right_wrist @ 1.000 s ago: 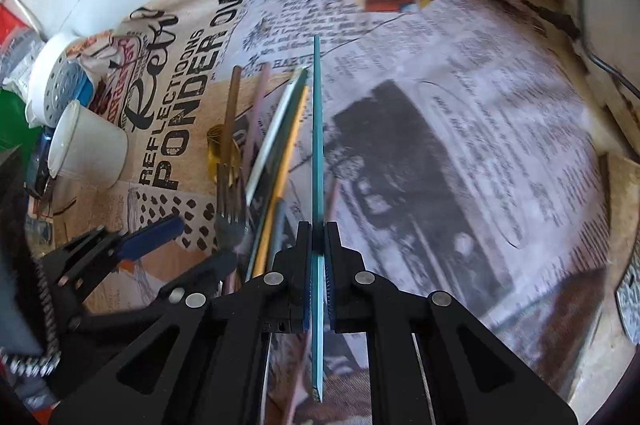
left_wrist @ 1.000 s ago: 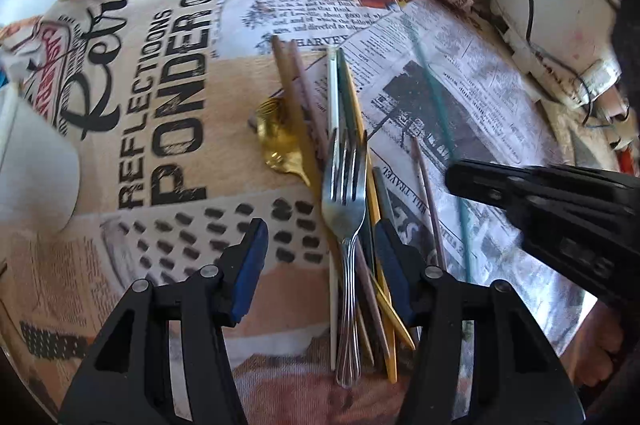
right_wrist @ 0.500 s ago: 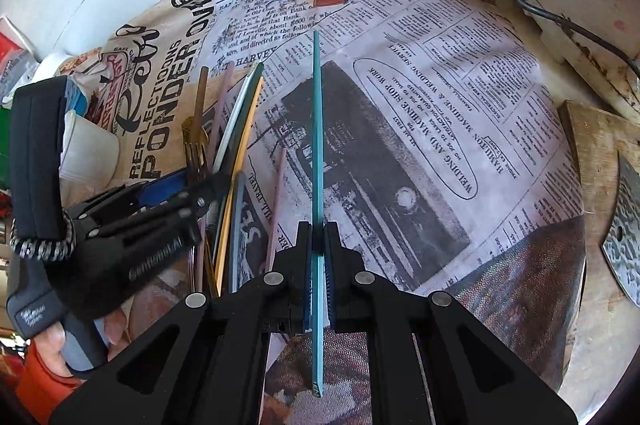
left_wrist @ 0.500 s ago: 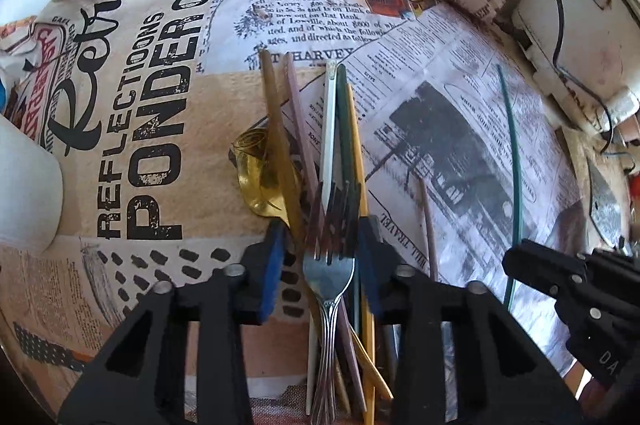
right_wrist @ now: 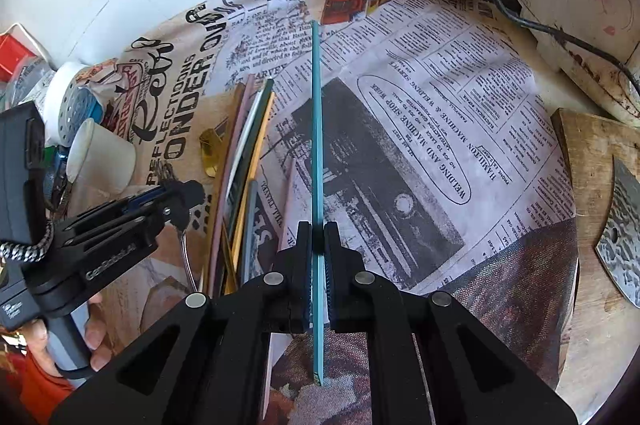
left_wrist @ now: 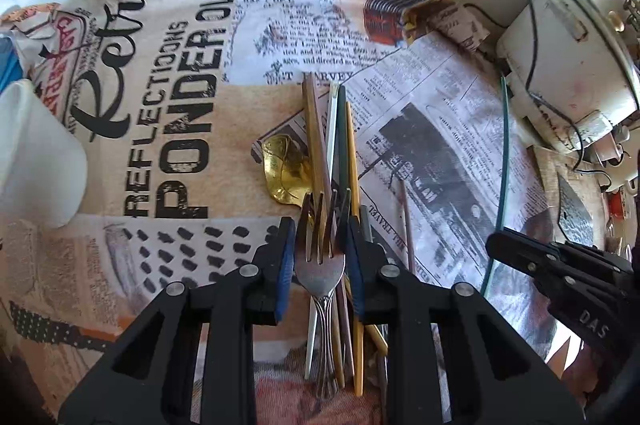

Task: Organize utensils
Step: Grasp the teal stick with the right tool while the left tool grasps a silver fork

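Note:
A steel fork (left_wrist: 320, 269) sits with its head between the blue pads of my left gripper (left_wrist: 318, 237), whose jaws are closing and press on both its sides. Under it lies a pile of coloured chopsticks (left_wrist: 340, 145) with a gold spoon (left_wrist: 286, 169) on the newspaper-print cloth (left_wrist: 180, 105). My right gripper (right_wrist: 318, 237) is shut on a teal chopstick (right_wrist: 317, 125), held above the cloth to the right of the pile. The left gripper (right_wrist: 176, 193) shows at the left of the right wrist view, with the fork's handle hanging below it.
A white cup (left_wrist: 36, 153) stands at the left, with a perforated white holder (right_wrist: 68, 105) behind it. A white appliance (left_wrist: 568, 65) with cables fills the back right. A wooden board (right_wrist: 592, 185) bearing a patterned blade (right_wrist: 624, 237) lies at the right. A lone pink chopstick (left_wrist: 406, 217) lies right of the pile.
My left jaws have closed in from wide apart onto the fork's head and risen a little. The right gripper has carried the teal chopstick rightward, away from the pile.

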The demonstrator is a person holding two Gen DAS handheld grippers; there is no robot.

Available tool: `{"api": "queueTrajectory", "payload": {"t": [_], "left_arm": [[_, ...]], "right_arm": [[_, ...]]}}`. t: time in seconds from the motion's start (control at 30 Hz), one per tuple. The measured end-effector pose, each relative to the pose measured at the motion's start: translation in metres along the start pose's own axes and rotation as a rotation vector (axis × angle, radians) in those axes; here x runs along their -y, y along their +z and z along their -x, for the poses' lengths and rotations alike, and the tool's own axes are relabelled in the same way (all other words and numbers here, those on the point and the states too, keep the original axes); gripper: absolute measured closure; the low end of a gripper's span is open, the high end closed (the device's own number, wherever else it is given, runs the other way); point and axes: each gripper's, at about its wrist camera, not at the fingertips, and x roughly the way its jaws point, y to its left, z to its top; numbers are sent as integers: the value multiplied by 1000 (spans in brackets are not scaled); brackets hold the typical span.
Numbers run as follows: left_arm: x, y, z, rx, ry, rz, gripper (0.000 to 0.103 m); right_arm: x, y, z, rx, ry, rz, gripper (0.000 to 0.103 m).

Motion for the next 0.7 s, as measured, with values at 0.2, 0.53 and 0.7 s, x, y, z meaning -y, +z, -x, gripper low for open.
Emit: {"api": "queueTrajectory", "payload": {"t": [0.2, 0.53, 0.7], "left_arm": [[1, -8, 27, 55, 10, 6, 80], [5, -28, 73, 142, 50, 16, 84], [0, -34, 91, 176, 52, 43, 100]], "right_arm": [[-8, -2, 15, 36, 25, 24, 98], [-29, -4, 40, 99, 68, 86, 98], [-42, -4, 53, 133, 89, 119, 98]]}}
